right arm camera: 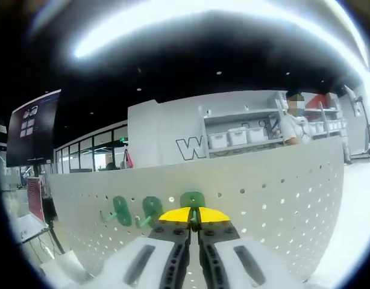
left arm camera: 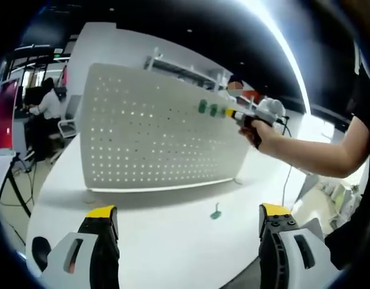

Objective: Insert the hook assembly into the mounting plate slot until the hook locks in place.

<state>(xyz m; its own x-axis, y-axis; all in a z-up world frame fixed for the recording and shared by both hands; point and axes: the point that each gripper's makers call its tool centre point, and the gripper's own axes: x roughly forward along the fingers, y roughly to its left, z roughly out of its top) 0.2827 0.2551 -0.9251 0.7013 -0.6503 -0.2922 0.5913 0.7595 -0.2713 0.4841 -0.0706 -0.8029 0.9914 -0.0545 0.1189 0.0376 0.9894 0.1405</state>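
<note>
The right gripper (right arm camera: 194, 218) is pinched shut on a green hook (right arm camera: 192, 201), pressed straight into the pegboard (right arm camera: 281, 192) near its top edge; the left gripper (left arm camera: 188, 220) hangs wide open, empty, far back over the table (left arm camera: 167, 241).

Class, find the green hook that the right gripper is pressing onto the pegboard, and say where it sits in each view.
Left gripper view: the green hook sits right of centre, at the tip of the right gripper, beside two mounted hooks.
Right gripper view: the hook sits low centre, above the shut yellow-tipped jaws.
Shared landmark: the white pegboard.
</note>
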